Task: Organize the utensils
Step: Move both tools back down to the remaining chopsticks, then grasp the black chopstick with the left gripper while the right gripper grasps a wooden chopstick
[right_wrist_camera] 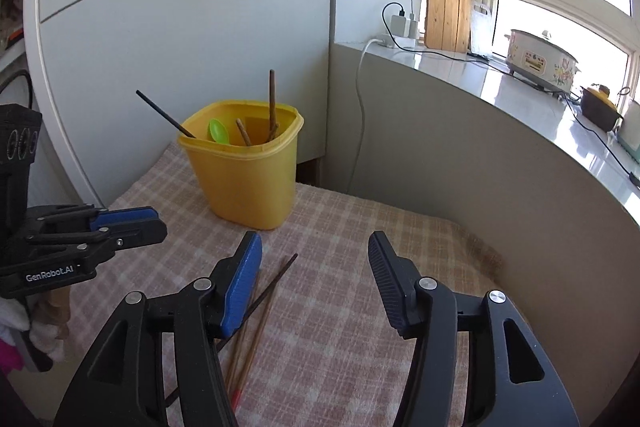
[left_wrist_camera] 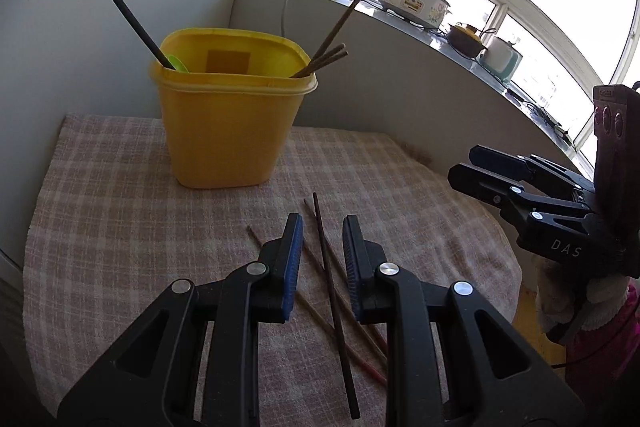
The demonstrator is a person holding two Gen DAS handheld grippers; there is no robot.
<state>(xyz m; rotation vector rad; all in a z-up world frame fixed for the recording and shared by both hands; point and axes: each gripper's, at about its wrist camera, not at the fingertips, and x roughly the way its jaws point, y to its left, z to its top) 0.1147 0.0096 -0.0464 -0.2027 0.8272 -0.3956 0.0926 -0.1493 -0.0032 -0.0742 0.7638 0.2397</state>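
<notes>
A yellow plastic bin (left_wrist_camera: 228, 123) stands at the back of the checked cloth (left_wrist_camera: 120, 211). It holds a green spoon (left_wrist_camera: 178, 63), a black chopstick (left_wrist_camera: 140, 27) and brown chopsticks (left_wrist_camera: 328, 51). Loose chopsticks (left_wrist_camera: 332, 287) lie on the cloth. My left gripper (left_wrist_camera: 322, 227) is open just above them, its fingers on either side of the dark chopstick. My right gripper (right_wrist_camera: 316, 247) is open and empty, above the cloth to the right of the chopsticks (right_wrist_camera: 260, 315). The bin (right_wrist_camera: 248, 171) and spoon (right_wrist_camera: 218, 131) also show in the right wrist view.
A grey partition wall (right_wrist_camera: 440, 155) runs along the right and back of the table. A windowsill (right_wrist_camera: 500, 75) behind it carries a cooker, pots and cables. A white cabinet (right_wrist_camera: 160, 47) stands behind the bin.
</notes>
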